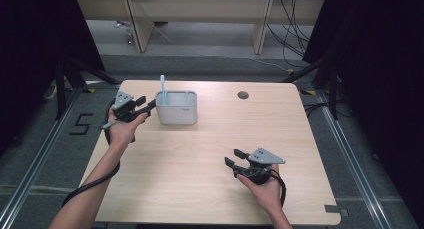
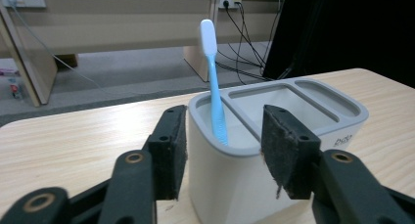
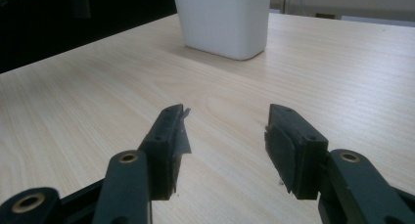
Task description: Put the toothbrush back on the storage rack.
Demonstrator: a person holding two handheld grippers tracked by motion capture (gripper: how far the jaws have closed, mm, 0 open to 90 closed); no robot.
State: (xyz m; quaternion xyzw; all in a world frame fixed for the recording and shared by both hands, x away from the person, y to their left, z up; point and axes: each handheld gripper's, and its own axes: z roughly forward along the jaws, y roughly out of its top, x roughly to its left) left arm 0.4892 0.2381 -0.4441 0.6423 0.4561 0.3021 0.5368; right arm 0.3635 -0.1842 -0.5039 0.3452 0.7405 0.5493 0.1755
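A white divided holder [image 1: 176, 107] stands on the table [image 1: 210, 154] at the back left. A light blue toothbrush [image 1: 162, 89] stands upright in its left compartment, head up. My left gripper [image 1: 148, 105] sits just left of the holder, open, with nothing between its pads. From the left gripper view the toothbrush [image 2: 213, 82] rises in the holder [image 2: 274, 150] just beyond the open left gripper [image 2: 222, 153]. My right gripper [image 1: 233, 157] rests near the table's front right, open and empty. In the right gripper view the holder [image 3: 225, 21] stands far beyond the right gripper [image 3: 226, 141].
A round cable hole [image 1: 243, 95] lies in the table top at the back right. Wooden furniture legs [image 1: 260, 29] and loose cables [image 1: 292, 34] are on the floor behind the table. Dark curtains hang on both sides.
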